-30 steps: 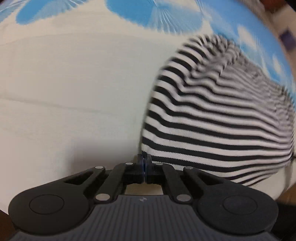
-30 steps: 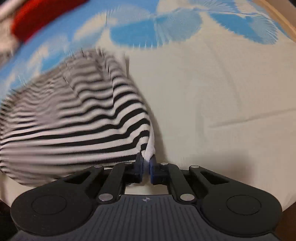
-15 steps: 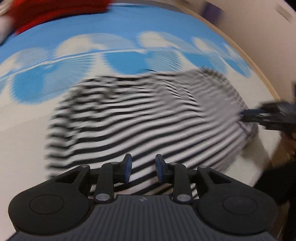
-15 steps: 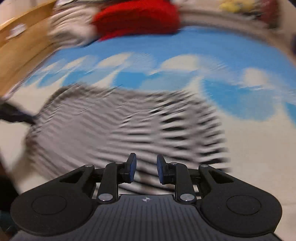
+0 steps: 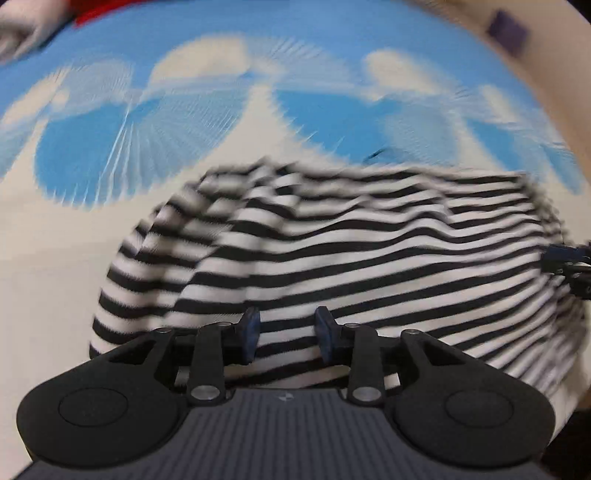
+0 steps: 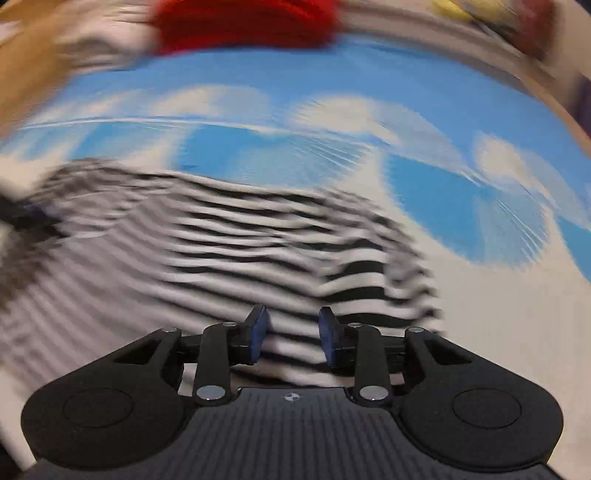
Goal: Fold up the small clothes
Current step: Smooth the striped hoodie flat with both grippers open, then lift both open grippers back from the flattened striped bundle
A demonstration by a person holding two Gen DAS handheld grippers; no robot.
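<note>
From my left wrist view, my left gripper (image 5: 284,334) stands with its jaws apart, holding nothing, and its blue pads (image 5: 251,332) sit low over the near edge of the striped garment (image 5: 351,258). The black-and-white garment lies spread on the bed sheet (image 5: 55,266) — cream with blue fan shapes — close to the sheet's near edge. One layer seems folded across its left part, where a slanting edge crosses the stripes. At the far right of this view my right gripper (image 5: 565,262) shows as a dark shape at the garment's right end. I cannot tell from here whether it touches the cloth.

From my right wrist view, the picture is badly smeared, so I trust only the broad shapes. My right gripper is also open at a middling width and empty, its pads just above the garment's near hem. The stripes run away to the left and the sheet lies bare to the right. A red heap of cloth (image 6: 247,18) sits at the far edge of the bed, well apart from the garment. The dark blur at the far left may be my other gripper, but I cannot be sure.

I judge that a fold has been laid down and both grippers are free, between grasps. The next move calls for picking a fresh edge — likely the near hem or one end. Each pinch should take both layers so the stack does not slip. The blur suggests fast movement, so I should slow down before closing.
</note>
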